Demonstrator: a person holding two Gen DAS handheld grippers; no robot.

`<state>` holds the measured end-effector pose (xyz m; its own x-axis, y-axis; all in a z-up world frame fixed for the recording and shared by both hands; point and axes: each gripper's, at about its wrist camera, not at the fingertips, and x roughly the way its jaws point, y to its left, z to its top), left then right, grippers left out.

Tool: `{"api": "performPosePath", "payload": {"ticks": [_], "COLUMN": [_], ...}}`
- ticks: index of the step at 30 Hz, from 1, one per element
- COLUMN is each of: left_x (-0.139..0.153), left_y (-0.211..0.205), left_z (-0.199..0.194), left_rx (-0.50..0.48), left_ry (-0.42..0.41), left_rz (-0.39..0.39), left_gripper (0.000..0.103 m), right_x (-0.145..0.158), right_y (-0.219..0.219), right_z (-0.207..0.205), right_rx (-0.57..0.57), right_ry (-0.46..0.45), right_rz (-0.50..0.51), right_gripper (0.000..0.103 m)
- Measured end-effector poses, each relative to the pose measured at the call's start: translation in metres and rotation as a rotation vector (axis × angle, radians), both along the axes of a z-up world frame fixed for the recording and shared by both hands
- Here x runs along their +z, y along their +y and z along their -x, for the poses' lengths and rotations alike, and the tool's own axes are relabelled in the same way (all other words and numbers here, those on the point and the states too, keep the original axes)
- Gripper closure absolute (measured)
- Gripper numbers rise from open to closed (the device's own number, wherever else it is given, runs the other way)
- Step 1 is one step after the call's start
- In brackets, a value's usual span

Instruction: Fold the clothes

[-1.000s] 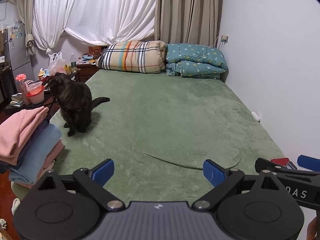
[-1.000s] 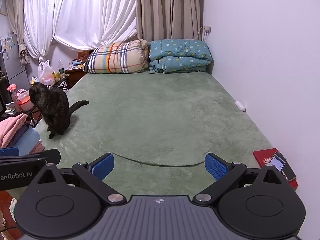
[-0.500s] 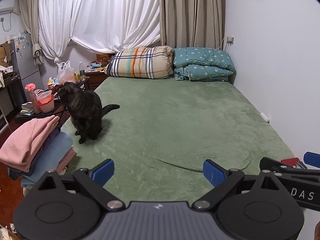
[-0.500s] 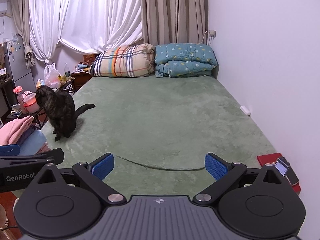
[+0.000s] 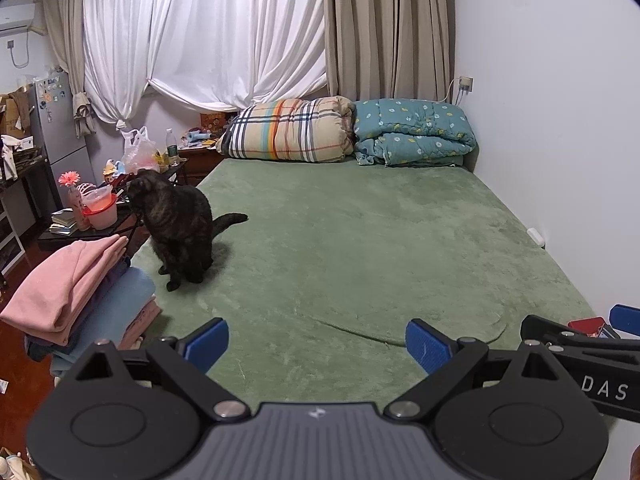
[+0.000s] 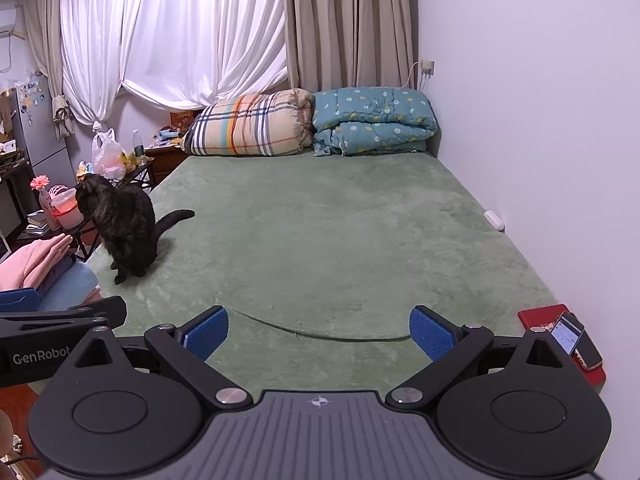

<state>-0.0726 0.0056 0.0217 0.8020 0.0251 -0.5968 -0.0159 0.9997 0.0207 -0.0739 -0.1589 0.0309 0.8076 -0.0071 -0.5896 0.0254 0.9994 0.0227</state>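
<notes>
The green plush bed cover [image 5: 360,248] lies bare. Both views have tilted upward since a second ago. The neat stack of folded pink and blue clothes [image 5: 76,292] sits near left, beside the dark cat [image 5: 176,220]. Left gripper [image 5: 316,340] and right gripper [image 6: 318,334] gape wide, holding nothing; that suits either a finished pile or a pause between garments.

Green bed [image 5: 360,248] carries a cat [image 5: 176,220], two quilts (rolled) [image 5: 292,130], folded clothes [image 5: 76,288].

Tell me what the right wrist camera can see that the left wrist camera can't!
Only the right wrist view shows the phone with its lit screen, lying on the red book. Only the left wrist view shows the whole clothes pile down to its bottom layers. Both show the green bed, the dark cat, and both grippers open and empty.
</notes>
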Motion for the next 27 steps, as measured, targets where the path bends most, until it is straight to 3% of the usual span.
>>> {"api": "performPosePath", "payload": {"ticks": [27], "left_x": [-0.0018], "left_y": [0.009], "left_z": [0.0021], "left_rx": [0.01], "left_ry": [-0.002], "left_rz": [0.007], "left_gripper": [0.007], "right_x": [0.0029], "right_y": [0.0007], "right_z": [-0.0025], "right_rx": [0.004], "right_ry": [0.0], "right_rz": [0.002], "right_gripper": [0.005]}}
